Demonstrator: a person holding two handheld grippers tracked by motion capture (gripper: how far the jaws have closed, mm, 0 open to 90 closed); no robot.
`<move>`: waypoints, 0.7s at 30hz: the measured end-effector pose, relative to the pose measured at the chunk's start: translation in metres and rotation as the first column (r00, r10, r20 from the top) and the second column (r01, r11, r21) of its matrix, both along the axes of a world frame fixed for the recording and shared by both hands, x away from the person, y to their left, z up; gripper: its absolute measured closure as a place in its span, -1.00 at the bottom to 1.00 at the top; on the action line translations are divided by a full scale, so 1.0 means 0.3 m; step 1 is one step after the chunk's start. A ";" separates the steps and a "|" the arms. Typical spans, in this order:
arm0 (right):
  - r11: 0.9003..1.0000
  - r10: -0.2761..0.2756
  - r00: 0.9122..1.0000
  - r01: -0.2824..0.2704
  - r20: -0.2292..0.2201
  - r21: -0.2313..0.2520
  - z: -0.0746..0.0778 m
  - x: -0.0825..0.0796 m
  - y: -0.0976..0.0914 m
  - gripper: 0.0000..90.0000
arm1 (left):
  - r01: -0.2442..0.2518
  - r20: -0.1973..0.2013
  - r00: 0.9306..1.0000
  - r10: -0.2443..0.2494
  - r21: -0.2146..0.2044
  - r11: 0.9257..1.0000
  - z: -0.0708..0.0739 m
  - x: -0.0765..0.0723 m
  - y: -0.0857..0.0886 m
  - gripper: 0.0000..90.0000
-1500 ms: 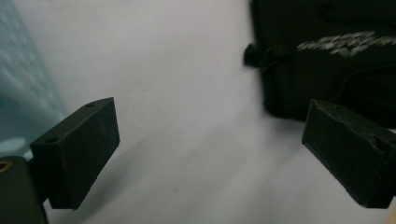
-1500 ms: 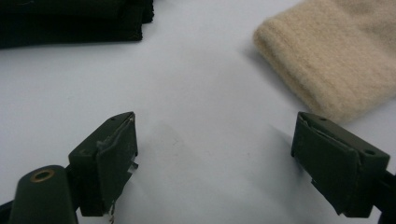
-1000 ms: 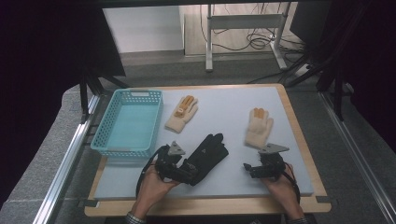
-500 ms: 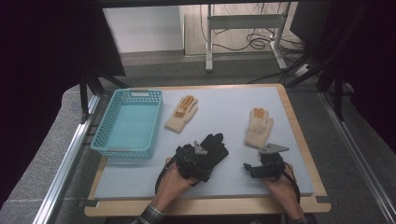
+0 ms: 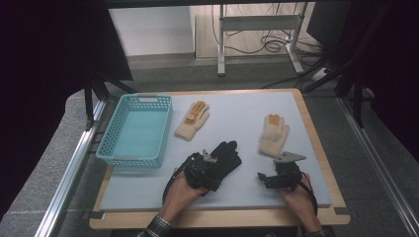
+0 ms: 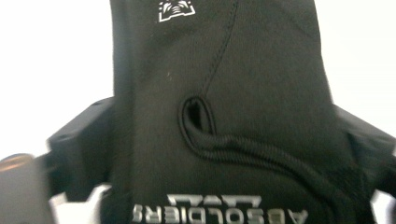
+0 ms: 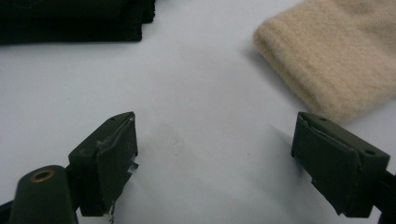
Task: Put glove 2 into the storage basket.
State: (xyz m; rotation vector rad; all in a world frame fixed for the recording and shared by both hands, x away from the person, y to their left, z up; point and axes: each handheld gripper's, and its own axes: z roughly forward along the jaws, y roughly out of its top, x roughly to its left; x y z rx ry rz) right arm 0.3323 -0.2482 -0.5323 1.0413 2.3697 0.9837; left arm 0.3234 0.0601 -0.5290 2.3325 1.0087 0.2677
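Grey-white table (image 5: 148, 190) fills mid-frame in the high view, wood border around it. Teal plastic basket (image 5: 136, 129) sits at left of centre, near the table's left edge, nothing visible in it.

Black glove (image 5: 225, 155) lies at lower centre of the high view, fingers pointing to the upper right, cuff end under the left claw (image 5: 200, 170). In the left gripper view the black glove (image 6: 224, 93) sits between the two jaws, cuff lettering at bottom edge, stitched slit mid-frame. Jaws have just been closing with the glove between them; can't tell whether the pads already press on the fabric.

Two beige knit gloves with orange fingertips: one (image 5: 192, 121) just right of the basket, the other (image 5: 274, 136) at right of centre. Well apart from each other.

Right claw (image 5: 272, 177) rests low on the table at lower right, just below the second beige glove. In the right gripper view it (image 7: 215, 168) is spread wide, bare table between the jaws, beige cuff (image 7: 336, 51) at upper right, not touching.
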 end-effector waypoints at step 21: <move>1.000 -0.003 1.000 0.003 -0.002 0.002 0.000 -0.001 0.001 -0.69 | -0.005 0.060 0.998 0.008 -0.046 0.999 0.102 0.012 0.061 0.56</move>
